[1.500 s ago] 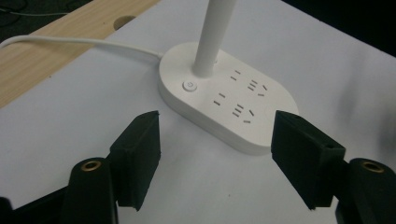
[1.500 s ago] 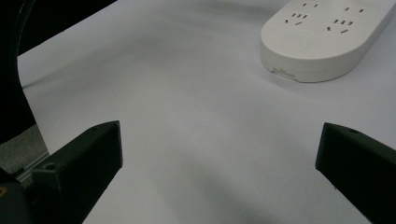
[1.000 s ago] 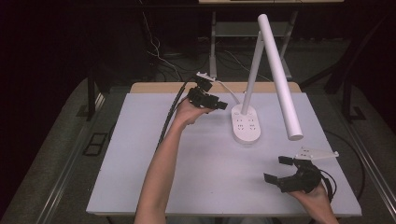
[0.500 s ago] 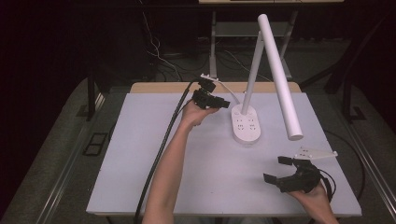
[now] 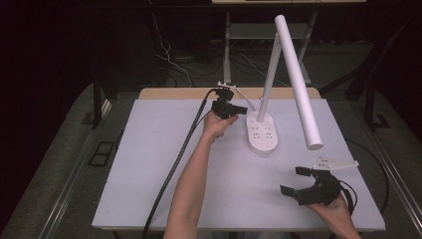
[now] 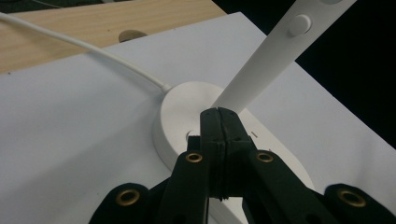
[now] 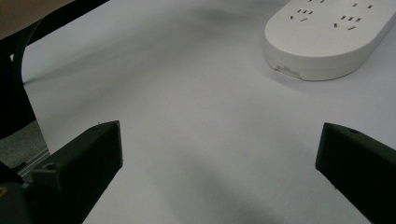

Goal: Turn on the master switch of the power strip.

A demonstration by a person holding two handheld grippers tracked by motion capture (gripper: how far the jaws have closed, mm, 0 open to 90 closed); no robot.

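Pressing its tips on the round end of the white lamp base, the left tool has just been closing and is now shut tight with nothing between. The base is sitting mid-worktop. The right tool is resting wide open, empty, near the front edge.

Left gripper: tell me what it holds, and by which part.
Nothing. The left gripper has just closed its jaws on themselves, with nothing between them, tips poised over the lamp base near a small button.
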